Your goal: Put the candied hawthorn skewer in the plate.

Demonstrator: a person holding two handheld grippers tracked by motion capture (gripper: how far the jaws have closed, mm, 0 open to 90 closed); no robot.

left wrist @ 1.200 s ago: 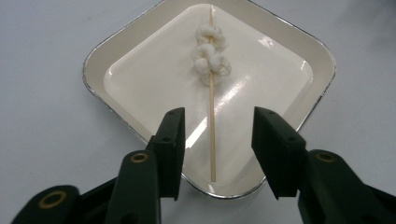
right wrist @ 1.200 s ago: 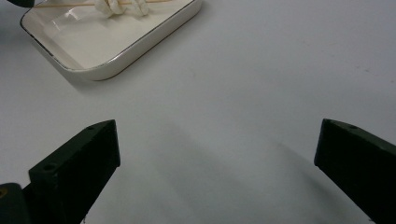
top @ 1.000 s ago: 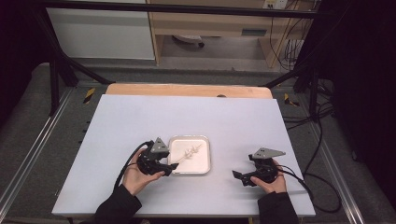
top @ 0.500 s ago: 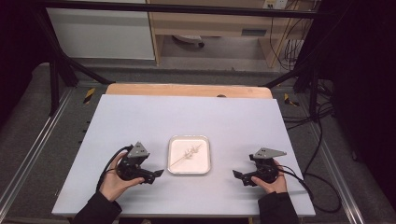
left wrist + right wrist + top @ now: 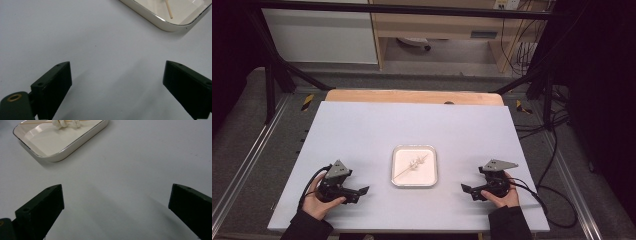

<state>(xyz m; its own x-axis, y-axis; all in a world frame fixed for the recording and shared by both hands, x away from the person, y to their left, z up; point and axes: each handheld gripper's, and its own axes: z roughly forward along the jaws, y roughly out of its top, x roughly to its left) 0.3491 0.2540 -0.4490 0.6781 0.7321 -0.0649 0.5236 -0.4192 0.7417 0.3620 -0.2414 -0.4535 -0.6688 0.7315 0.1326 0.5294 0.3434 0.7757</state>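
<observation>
High view: the skewer with white lumps is laid in the white tray; both the left gripper and right gripper are held wide open, empty, beside it, so the step looks done

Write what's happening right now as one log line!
left hand-held gripper: open, jaws just opened, nothing between | right hand-held gripper: open, empty | skewer: lying in tray | tray: between both grippers, untouched
</observation>
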